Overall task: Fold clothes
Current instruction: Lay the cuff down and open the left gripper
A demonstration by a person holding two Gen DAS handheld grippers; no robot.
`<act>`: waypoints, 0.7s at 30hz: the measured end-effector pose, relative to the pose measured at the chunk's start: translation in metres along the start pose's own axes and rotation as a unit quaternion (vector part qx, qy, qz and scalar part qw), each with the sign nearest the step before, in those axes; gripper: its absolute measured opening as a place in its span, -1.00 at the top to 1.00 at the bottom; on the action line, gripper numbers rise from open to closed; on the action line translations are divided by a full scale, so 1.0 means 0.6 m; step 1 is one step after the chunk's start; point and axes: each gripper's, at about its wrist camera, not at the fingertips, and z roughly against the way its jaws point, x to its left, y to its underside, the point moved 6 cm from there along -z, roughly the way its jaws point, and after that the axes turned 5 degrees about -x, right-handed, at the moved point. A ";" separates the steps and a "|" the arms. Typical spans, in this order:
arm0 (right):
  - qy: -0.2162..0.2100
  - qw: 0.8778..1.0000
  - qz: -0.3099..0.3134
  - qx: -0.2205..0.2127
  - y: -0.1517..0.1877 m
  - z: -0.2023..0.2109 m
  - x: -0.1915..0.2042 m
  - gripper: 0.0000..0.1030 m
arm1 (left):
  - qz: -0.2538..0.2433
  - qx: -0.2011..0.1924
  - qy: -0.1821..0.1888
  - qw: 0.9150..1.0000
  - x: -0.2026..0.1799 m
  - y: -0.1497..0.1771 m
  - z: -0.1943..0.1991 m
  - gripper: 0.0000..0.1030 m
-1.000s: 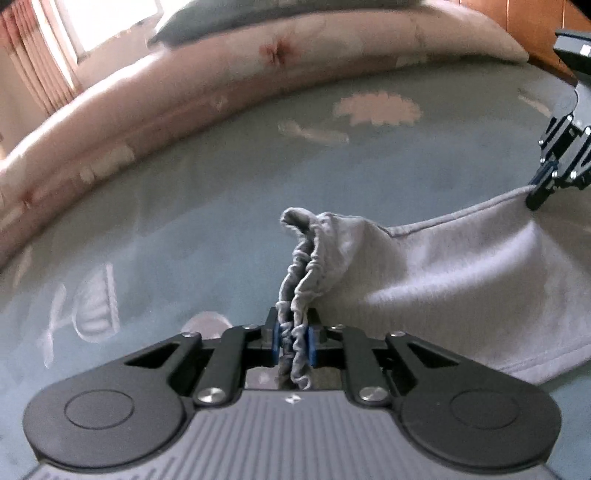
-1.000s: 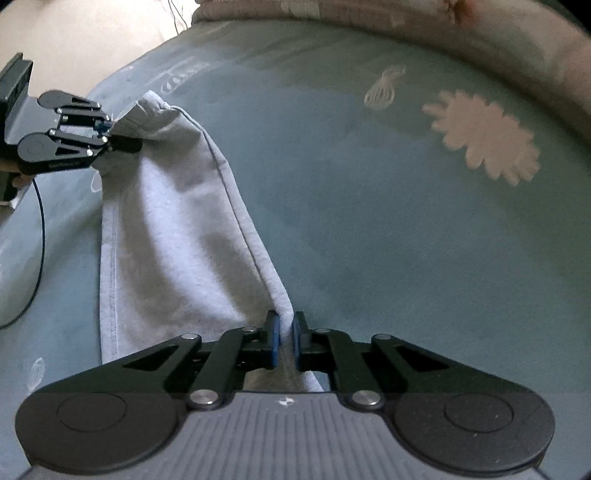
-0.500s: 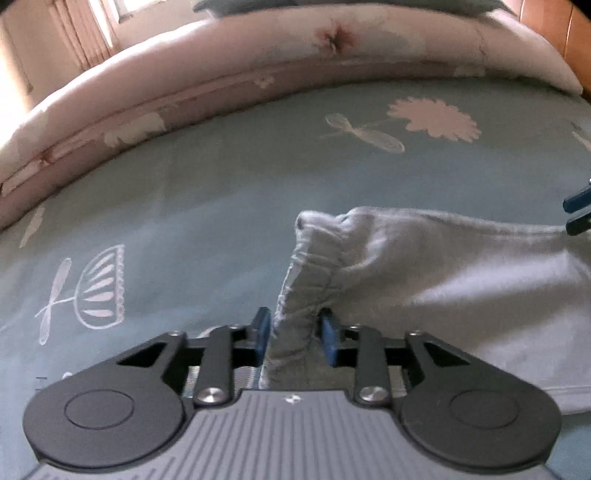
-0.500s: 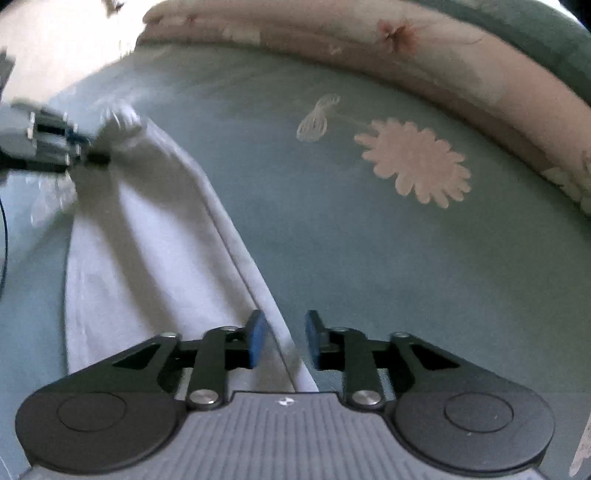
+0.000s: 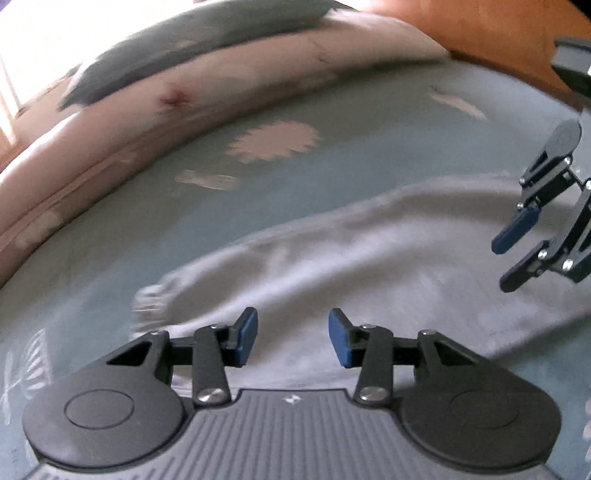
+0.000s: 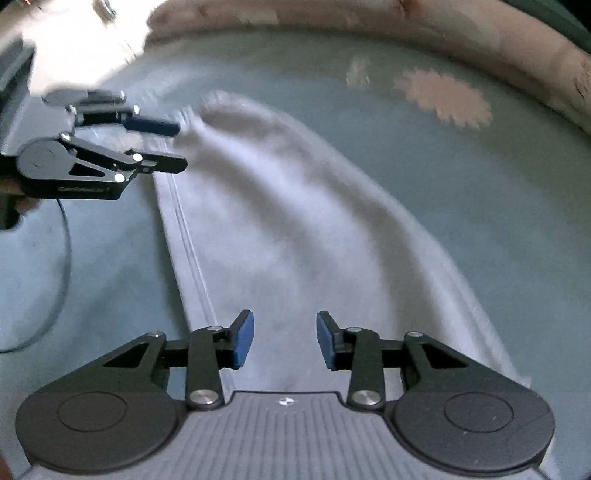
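A light grey garment (image 5: 369, 254) lies stretched flat on the blue-green bedsheet (image 5: 155, 221); it looks like sweatpants, with a gathered elastic end (image 5: 151, 306). My left gripper (image 5: 292, 339) is open and empty, just above the cloth near that end. My right gripper (image 6: 284, 339) is open and empty over the other end of the garment (image 6: 295, 229). The right gripper also shows at the right edge of the left wrist view (image 5: 513, 258), open. The left gripper shows in the right wrist view (image 6: 177, 147), open, beside the gathered end (image 6: 214, 110).
A pink floral duvet roll (image 5: 184, 88) and a grey pillow (image 5: 192, 48) lie along the far side of the bed. A wooden headboard (image 5: 480, 33) is at the back right. A thin black cable (image 6: 62, 266) loops on the sheet beside the left gripper.
Both grippers have let go of the garment and opened wide. The grey cloth has dropped flat onto the sheet. Both grippers have drawn back slightly from the ends.
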 end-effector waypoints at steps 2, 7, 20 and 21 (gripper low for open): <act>0.013 0.999 -0.039 0.020 0.029 -0.018 0.018 0.17 | 0.005 0.041 -0.012 0.999 0.005 0.024 -0.013 0.15; -0.002 0.997 -0.076 0.011 0.042 -0.032 0.086 -0.50 | 0.018 0.110 -0.026 0.993 0.043 0.087 0.009 0.13; 0.148 0.974 -0.173 -0.020 0.091 0.032 0.003 -0.44 | 0.020 0.036 0.022 0.999 -0.023 0.007 -0.023 0.11; 0.154 0.968 -0.198 -0.007 0.106 0.025 -0.010 -0.44 | 0.017 0.049 0.021 0.998 -0.028 0.016 -0.033 0.08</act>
